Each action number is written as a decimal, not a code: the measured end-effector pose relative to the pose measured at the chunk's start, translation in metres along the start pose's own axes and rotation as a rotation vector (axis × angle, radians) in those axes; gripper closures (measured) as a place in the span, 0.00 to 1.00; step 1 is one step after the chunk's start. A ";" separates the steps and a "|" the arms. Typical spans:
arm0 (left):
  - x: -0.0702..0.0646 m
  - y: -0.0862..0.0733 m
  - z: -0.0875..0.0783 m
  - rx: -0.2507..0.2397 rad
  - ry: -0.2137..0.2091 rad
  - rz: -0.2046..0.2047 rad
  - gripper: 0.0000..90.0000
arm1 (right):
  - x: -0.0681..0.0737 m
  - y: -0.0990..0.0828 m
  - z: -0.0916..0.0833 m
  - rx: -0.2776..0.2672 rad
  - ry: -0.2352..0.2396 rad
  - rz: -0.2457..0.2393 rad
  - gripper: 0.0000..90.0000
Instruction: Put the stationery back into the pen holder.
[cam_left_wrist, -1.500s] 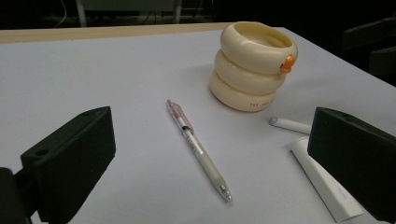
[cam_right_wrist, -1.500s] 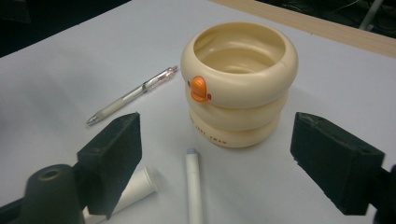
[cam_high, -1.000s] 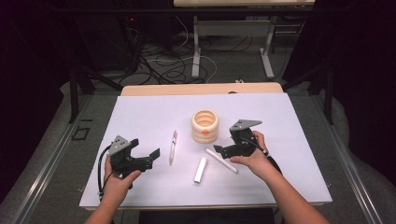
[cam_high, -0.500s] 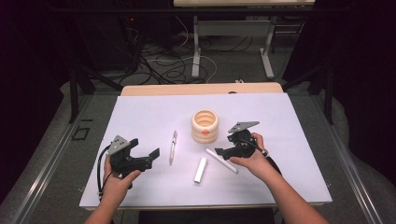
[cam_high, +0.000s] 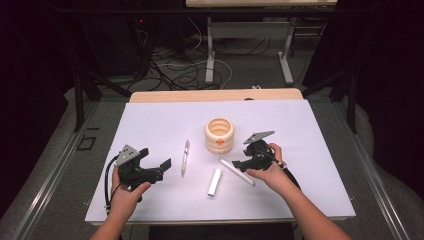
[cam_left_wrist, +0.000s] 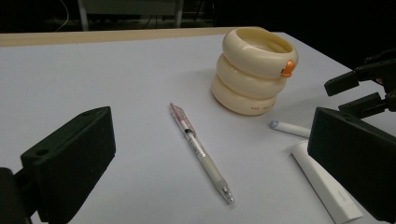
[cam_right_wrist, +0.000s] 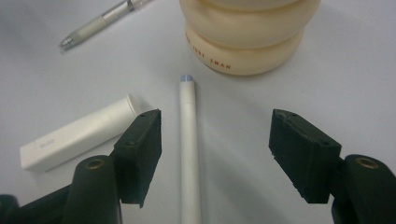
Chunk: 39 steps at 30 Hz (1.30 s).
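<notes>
A cream ringed holder (cam_high: 219, 135) with an orange beak stands mid-table, also seen as holder (cam_left_wrist: 252, 74) and holder (cam_right_wrist: 247, 32). A clear pen (cam_high: 185, 156) lies to its left, and a white block (cam_high: 214, 182) sits in front of it. A white stick (cam_right_wrist: 189, 144) with a bluish tip lies flat between the jaws of my right gripper (cam_right_wrist: 217, 130), nearer the left one, with neither pad touching it. Those jaws have just been closing. In the high view, the right gripper (cam_high: 240, 163) sits over the stick (cam_high: 237, 171). My left gripper (cam_high: 156, 167) is open and holds nothing; the left gripper (cam_left_wrist: 212, 158) faces the pen (cam_left_wrist: 201, 151).
The white mat (cam_high: 150, 120) covers most of the table; a wooden edge (cam_high: 215, 95) shows behind it. Table legs and cables (cam_high: 190, 70) lie on the floor beyond. A black cable (cam_high: 106, 185) loops from the left gripper near the mat's front-left corner.
The right gripper has eased slightly down and left over the white stick, and its jaws stand narrower. The left gripper and the objects have not moved.
</notes>
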<state>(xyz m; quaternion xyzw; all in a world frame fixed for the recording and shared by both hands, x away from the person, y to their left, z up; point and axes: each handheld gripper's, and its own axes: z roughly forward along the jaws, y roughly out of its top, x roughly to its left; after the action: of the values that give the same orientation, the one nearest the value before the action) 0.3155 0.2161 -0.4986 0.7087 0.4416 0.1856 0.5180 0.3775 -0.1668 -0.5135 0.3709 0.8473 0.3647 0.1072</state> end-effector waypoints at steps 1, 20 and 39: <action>0.000 0.000 0.001 0.000 -0.001 0.003 0.01 | 0.000 -0.001 0.001 0.013 -0.010 -0.004 0.38; -0.002 0.001 0.002 0.002 -0.006 0.007 0.01 | 0.002 -0.006 0.011 0.178 0.049 0.032 0.53; -0.002 0.000 0.002 0.006 -0.007 0.007 0.01 | 0.005 -0.010 0.015 0.273 0.027 0.049 0.67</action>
<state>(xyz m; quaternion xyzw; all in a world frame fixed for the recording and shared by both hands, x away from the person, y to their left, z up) 0.3164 0.2133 -0.4989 0.7126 0.4377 0.1835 0.5167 0.3754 -0.1595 -0.5310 0.3978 0.8811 0.2534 0.0350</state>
